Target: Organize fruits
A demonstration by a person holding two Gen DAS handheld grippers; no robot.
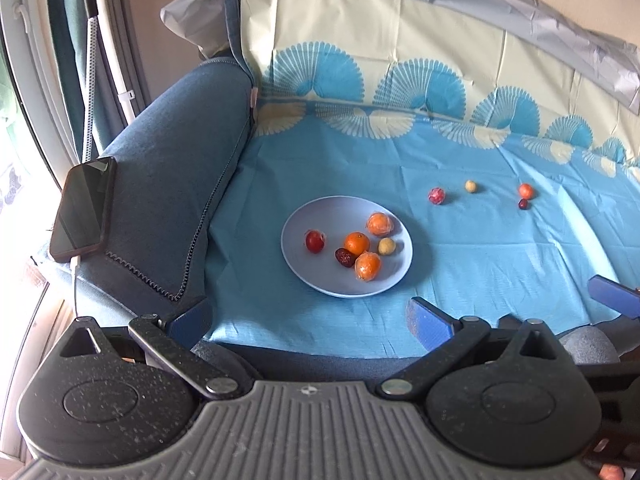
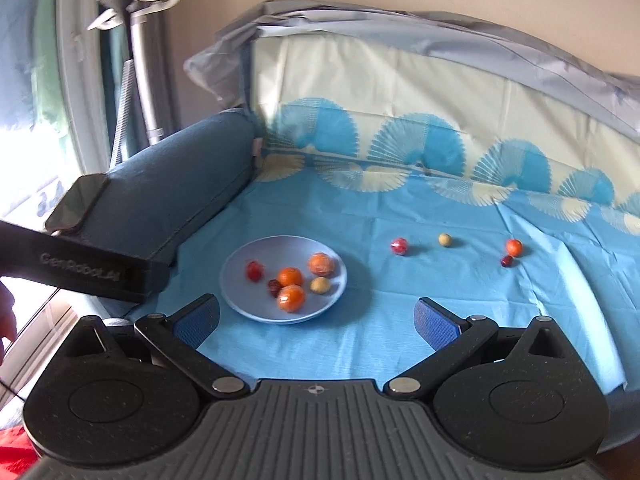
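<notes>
A blue sofa (image 1: 160, 200) is draped with a blue-and-cream cloth (image 1: 480, 248) over its seat and back. A dark phone (image 1: 82, 208) lies on the sofa arm, left of the plate.

The pale blue plate (image 1: 304, 280) rests on the cloth near the seat's front, close to the arm. It holds six fruits: three oranges (image 1: 357, 242), two of them wrapped in film, clustered at its centre and right; a red fruit (image 1: 314, 241) to their left; a dark red date (image 1: 345, 257) touching the middle orange; and a small yellow fruit (image 1: 386, 246) at the right.

Four fruits lie on the cloth behind and right of the plate, well apart from it: a wrapped red fruit (image 1: 436, 196) nearest, a yellow ball (image 1: 471, 186) beyond, then a small orange (image 1: 525, 190) with a dark berry (image 1: 523, 203) just beside it.

The left gripper (image 1: 308, 320) and right gripper (image 2: 316, 320) both hover in front of the plate, jaws spread wide, holding nothing.
</notes>
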